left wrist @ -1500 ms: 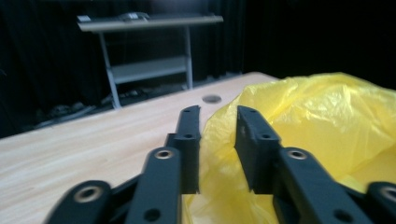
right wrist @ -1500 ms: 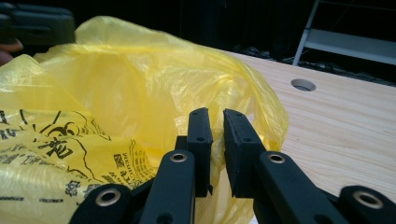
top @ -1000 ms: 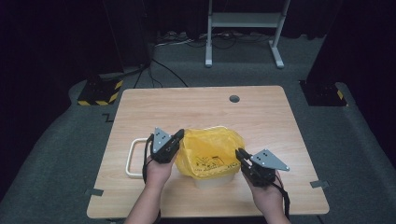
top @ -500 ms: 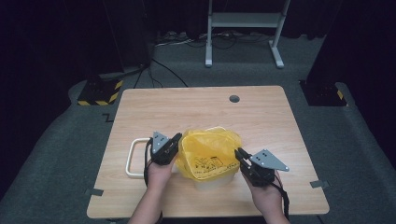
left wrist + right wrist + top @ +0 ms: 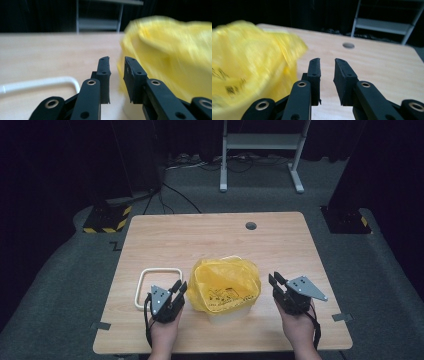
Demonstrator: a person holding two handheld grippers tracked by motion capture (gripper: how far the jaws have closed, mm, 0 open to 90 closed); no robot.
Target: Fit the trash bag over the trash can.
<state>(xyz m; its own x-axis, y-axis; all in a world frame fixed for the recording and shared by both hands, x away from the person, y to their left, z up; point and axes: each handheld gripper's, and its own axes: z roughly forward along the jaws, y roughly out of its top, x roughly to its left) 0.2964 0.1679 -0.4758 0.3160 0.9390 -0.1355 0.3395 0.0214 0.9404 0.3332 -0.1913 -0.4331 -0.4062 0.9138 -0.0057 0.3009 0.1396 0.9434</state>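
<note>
A yellow plastic bag [image 5: 225, 285] with black print lines a white bin [image 5: 226, 315] at the table's near middle, its top folded over the rim. My left gripper [image 5: 178, 286] sits just left of the bag, apart from it. Its jaws have just been opening and stand open with nothing between them. In the left gripper view the bag [image 5: 172, 57] is a blur to the right of the gripper [image 5: 117, 60]. My right gripper [image 5: 274, 279] rests to the right of the bag; its jaws have also just been opening, with nothing between them. In the right gripper view the bag [image 5: 249, 62] lies left of the gripper [image 5: 327, 61].
A white rounded rectangular frame [image 5: 160, 275] lies flat on the wooden table [image 5: 210, 235], left of the bag and just beyond my left gripper. The table has a round hole [image 5: 251, 225] near its far edge. A metal stand [image 5: 260, 150] is on the floor behind.
Both grippers have let go of the bag's rim and drawn outward from it, the left one also back toward the person. The bag now hangs slack over the bin.
</note>
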